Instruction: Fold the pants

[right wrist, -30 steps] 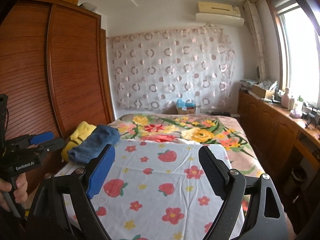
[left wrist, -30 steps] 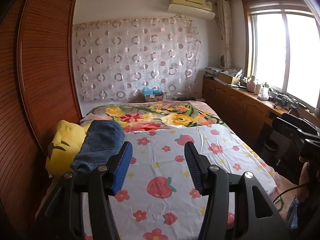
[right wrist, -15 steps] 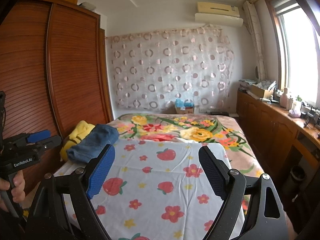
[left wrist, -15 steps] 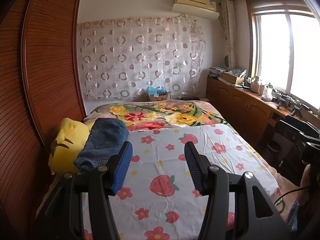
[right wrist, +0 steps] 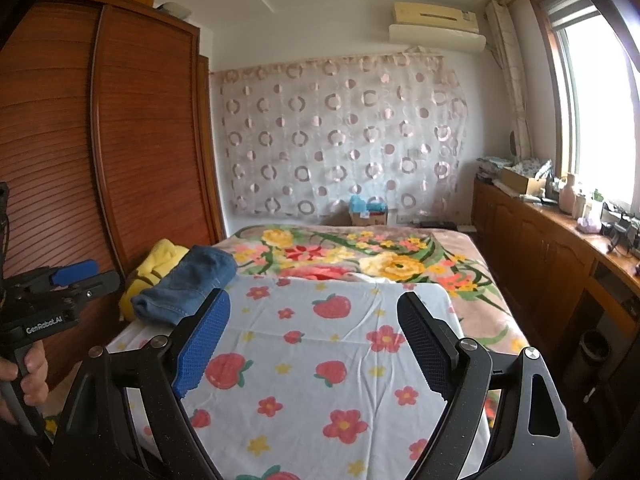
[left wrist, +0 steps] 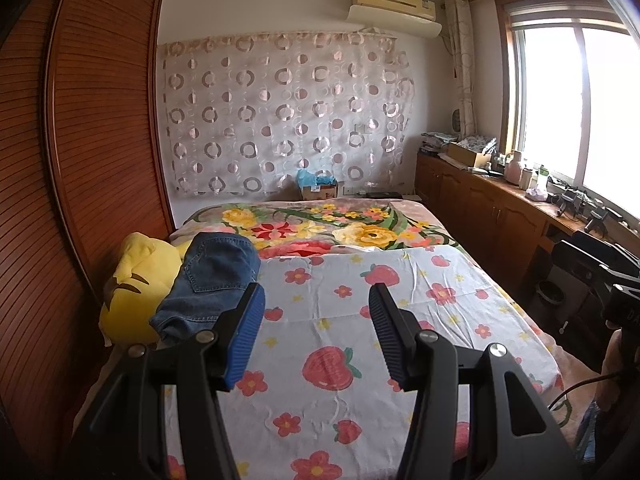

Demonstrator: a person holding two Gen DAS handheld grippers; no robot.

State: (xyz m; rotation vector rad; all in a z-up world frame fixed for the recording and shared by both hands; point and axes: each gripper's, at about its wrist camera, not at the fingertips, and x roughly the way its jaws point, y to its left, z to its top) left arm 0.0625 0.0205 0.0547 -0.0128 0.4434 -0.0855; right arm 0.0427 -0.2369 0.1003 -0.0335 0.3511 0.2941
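Note:
A pair of blue denim pants (left wrist: 210, 280) lies bunched at the left side of the bed, partly on a yellow plush pillow (left wrist: 138, 280). The right wrist view shows the same pants (right wrist: 188, 284) far left of my fingers. My left gripper (left wrist: 316, 300) hovers open above the strawberry sheet (left wrist: 332, 344), nothing between its blue pads, the pants just left of and beyond its left finger. My right gripper (right wrist: 314, 308) is held wide open over the sheet (right wrist: 320, 360), empty. The left gripper's body (right wrist: 44, 300) shows at that view's left edge, held by a hand.
A floral blanket (left wrist: 320, 232) covers the far half of the bed. A wooden wardrobe (left wrist: 60, 160) runs along the left side. Low cabinets (left wrist: 500, 216) with clutter stand under the window on the right. A cardboard box (left wrist: 318, 188) sits behind the bed by the curtain.

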